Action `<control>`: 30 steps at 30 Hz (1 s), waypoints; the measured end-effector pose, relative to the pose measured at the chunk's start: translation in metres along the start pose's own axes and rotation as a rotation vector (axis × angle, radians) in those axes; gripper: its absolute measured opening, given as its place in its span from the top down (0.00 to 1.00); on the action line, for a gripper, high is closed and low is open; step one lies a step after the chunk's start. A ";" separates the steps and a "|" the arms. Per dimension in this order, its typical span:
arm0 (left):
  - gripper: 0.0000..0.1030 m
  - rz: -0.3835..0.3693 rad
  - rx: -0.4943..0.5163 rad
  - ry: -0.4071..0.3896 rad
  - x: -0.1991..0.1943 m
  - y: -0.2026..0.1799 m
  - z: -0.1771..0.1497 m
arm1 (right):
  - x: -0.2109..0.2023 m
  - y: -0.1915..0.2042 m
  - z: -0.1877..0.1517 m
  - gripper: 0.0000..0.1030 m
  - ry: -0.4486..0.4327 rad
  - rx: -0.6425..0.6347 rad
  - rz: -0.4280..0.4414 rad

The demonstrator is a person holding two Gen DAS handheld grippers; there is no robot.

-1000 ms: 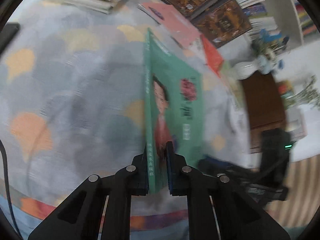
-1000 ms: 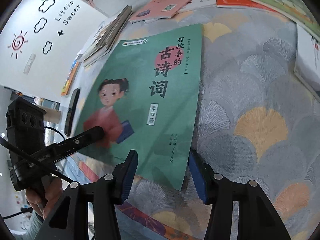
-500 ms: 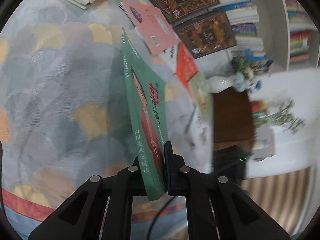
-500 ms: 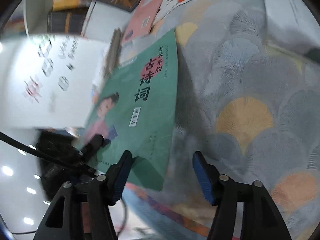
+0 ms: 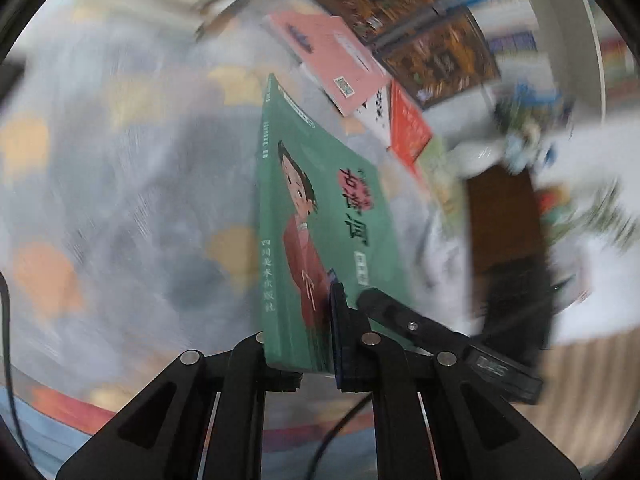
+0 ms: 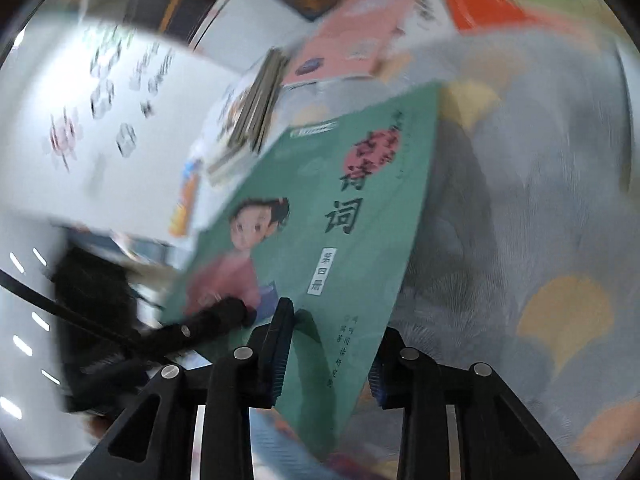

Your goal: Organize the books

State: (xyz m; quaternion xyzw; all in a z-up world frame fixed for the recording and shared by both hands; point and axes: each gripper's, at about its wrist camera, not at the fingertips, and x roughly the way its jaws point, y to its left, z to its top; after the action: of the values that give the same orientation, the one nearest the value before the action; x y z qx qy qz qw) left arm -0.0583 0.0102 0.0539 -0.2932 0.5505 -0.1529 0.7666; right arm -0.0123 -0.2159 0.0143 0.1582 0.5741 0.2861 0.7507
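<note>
Green book (image 5: 320,216) lifted off the cloth (image 5: 120,184), tilted, spine toward the left in the left wrist view, cover with a drawn child and dark characters facing right. Held by the lower end, above the patterned cloth of grey and orange fan shapes.

Left gripper (image 5: 298,344) clamped on the book near the spine, one pad pressed on the cover, the other on the back. Right gripper (image 6: 328,356) set on the lower corner of the same book (image 6: 320,240), jaws closing with the corner between them; left pad flat against the cover, right pad behind the book's edge, contact there hard to tell because of blur. Tip of the left gripper (image 6: 224,316) seen on the cover just beside the right one.

Beyond the book on the cloth: pink book (image 5: 332,60), red book (image 5: 408,124) and two dark ornate books (image 5: 400,20), partly overlapping. Stack of books (image 6: 248,120) at the far left in the right wrist view. Shelf (image 5: 560,40) with more books at the back, all blurred.
</note>
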 end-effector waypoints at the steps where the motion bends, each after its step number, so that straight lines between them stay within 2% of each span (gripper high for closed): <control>1: 0.92 0.046 0.063 -0.008 -0.002 -0.008 0.000 | -0.001 0.006 -0.002 0.69 -0.006 -0.036 -0.032; 3: 0.92 0.078 0.153 -0.028 -0.009 -0.021 0.000 | -0.009 0.021 -0.004 0.69 -0.033 -0.100 -0.076; 5: 0.91 0.065 0.210 -0.040 -0.019 -0.026 0.002 | -0.023 0.034 -0.007 0.69 -0.072 -0.163 -0.116; 9: 0.90 0.001 0.220 -0.028 -0.037 -0.024 0.015 | -0.034 0.064 -0.001 0.69 -0.127 -0.238 -0.192; 13: 0.90 -0.029 0.231 -0.090 -0.061 -0.017 0.044 | -0.028 0.098 0.026 0.69 -0.179 -0.288 -0.209; 17: 0.89 -0.052 0.211 -0.140 -0.084 0.011 0.086 | -0.004 0.134 0.067 0.68 -0.197 -0.306 -0.207; 21: 0.89 -0.021 0.217 -0.168 -0.095 0.040 0.133 | 0.043 0.172 0.113 0.67 -0.190 -0.325 -0.235; 24: 0.89 0.007 0.205 -0.194 -0.097 0.064 0.167 | 0.074 0.185 0.145 0.66 -0.169 -0.298 -0.220; 28: 0.88 -0.002 0.164 -0.204 -0.090 0.101 0.212 | 0.113 0.187 0.191 0.65 -0.124 -0.223 -0.160; 30: 0.87 0.007 0.158 -0.196 -0.083 0.114 0.230 | 0.129 0.188 0.206 0.65 -0.111 -0.203 -0.178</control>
State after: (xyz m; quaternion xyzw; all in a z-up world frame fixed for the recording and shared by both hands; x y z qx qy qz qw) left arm 0.1175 0.2103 0.0967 -0.2435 0.4603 -0.1638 0.8378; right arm 0.1605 0.0296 0.0812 0.0453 0.5117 0.2656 0.8158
